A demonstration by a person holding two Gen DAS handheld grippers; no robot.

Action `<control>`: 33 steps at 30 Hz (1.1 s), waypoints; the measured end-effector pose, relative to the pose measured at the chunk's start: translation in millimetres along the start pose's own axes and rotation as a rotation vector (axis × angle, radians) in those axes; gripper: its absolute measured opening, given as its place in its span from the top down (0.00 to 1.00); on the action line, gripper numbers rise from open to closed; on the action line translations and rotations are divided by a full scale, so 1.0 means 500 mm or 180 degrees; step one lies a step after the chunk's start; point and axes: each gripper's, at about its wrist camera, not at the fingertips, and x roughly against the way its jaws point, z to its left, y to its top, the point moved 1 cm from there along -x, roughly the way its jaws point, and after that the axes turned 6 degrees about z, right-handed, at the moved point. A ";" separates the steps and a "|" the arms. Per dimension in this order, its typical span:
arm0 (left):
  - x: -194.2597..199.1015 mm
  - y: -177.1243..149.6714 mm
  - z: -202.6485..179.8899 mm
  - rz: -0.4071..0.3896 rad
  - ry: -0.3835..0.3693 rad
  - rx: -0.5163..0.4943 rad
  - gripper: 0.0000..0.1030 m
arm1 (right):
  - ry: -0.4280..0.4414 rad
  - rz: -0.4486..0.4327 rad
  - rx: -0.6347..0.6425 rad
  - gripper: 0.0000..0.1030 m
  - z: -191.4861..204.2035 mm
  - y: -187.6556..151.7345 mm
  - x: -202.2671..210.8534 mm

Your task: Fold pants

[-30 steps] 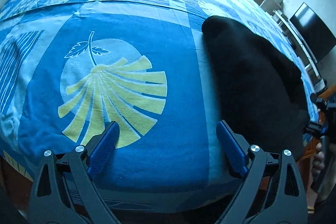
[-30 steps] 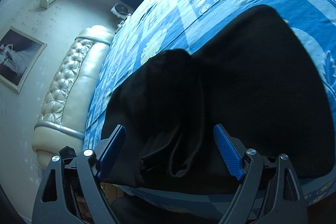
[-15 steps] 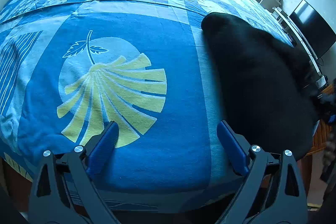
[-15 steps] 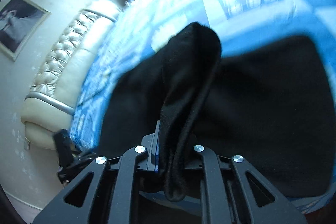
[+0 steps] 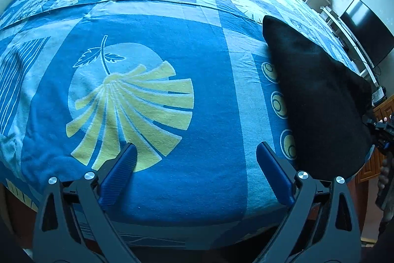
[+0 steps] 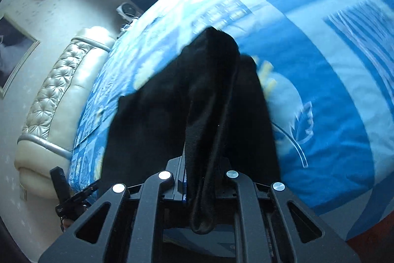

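Your right gripper (image 6: pixel 200 179) had its jaws clamped on the black pants (image 6: pixel 197 102), centre frame; your left gripper (image 5: pixel 195 171) stood wide apart, pants (image 5: pixel 320 95) at right of frame.

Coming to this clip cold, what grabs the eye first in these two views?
The black pants, pinched in the shut right claw and lifted in a ridge running up the middle of the right wrist view. Next, the blue bedspread with its big yellow fan leaf, spread ahead of the open, empty left claw. In that view the pants are a dark mass at the right edge.
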 end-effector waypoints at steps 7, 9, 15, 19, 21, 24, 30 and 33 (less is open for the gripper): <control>-0.001 -0.002 -0.004 0.0003 0.0037 -0.0033 0.05 | 0.0136 0.0005 -0.0099 0.88 -0.007 0.002 -0.010; -0.001 -0.002 -0.004 0.0005 0.0037 -0.0038 0.05 | 0.0189 0.0006 -0.0148 0.88 -0.013 0.005 -0.010; -0.003 -0.002 -0.003 0.0007 0.0040 -0.0052 0.05 | 0.0272 0.0010 -0.0193 0.88 -0.039 0.007 0.004; -0.004 -0.002 -0.003 0.0020 0.0039 -0.0078 0.05 | 0.0347 0.0024 -0.0250 0.86 -0.054 0.008 0.011; -0.004 -0.001 -0.003 0.0021 0.0037 -0.0077 0.05 | 0.0353 0.0026 -0.0254 0.85 -0.057 0.006 0.017; -0.004 -0.001 -0.002 0.0022 0.0032 -0.0072 0.05 | 0.0329 0.0001 -0.0259 0.83 -0.066 0.005 0.029; -0.003 -0.001 -0.001 0.0023 0.0027 -0.0070 0.05 | 0.0278 -0.0071 -0.0343 0.83 -0.092 0.001 0.057; -0.003 -0.001 -0.001 0.0025 0.0025 -0.0072 0.05 | 0.0260 -0.0108 -0.0384 0.83 -0.100 -0.001 0.069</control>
